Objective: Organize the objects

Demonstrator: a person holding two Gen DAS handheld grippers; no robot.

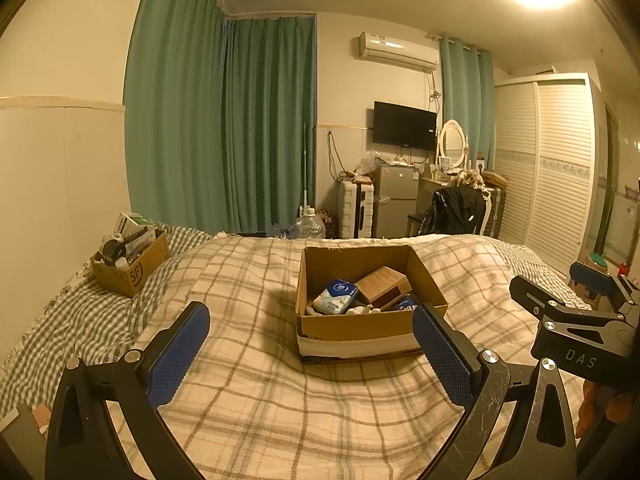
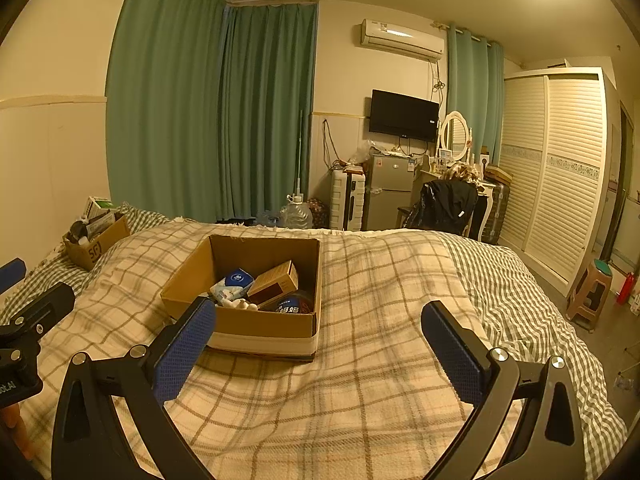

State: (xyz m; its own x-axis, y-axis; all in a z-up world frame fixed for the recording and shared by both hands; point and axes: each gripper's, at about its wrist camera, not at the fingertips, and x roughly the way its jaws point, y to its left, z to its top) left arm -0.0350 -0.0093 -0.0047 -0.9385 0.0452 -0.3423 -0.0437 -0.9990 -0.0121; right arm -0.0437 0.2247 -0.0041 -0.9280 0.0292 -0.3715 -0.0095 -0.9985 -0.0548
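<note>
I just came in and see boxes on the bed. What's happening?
A person holds two grippers over the plaid blanket, tidying things. The left gripper and right gripper are both open and empty. Ahead sits an open cardboard box holding a brown carton and tissue pack. Another full box sits farther left.

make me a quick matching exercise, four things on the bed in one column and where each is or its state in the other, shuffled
1. large brown cardboard box
2. smaller cardboard box with black print
3. blue-and-white soft packet
4. left gripper

a. inside the large box
b. open, holding nothing
c. middle of the plaid blanket
d. far left, on the checked sheet

Pairs: 1-c, 2-d, 3-a, 4-b
</note>
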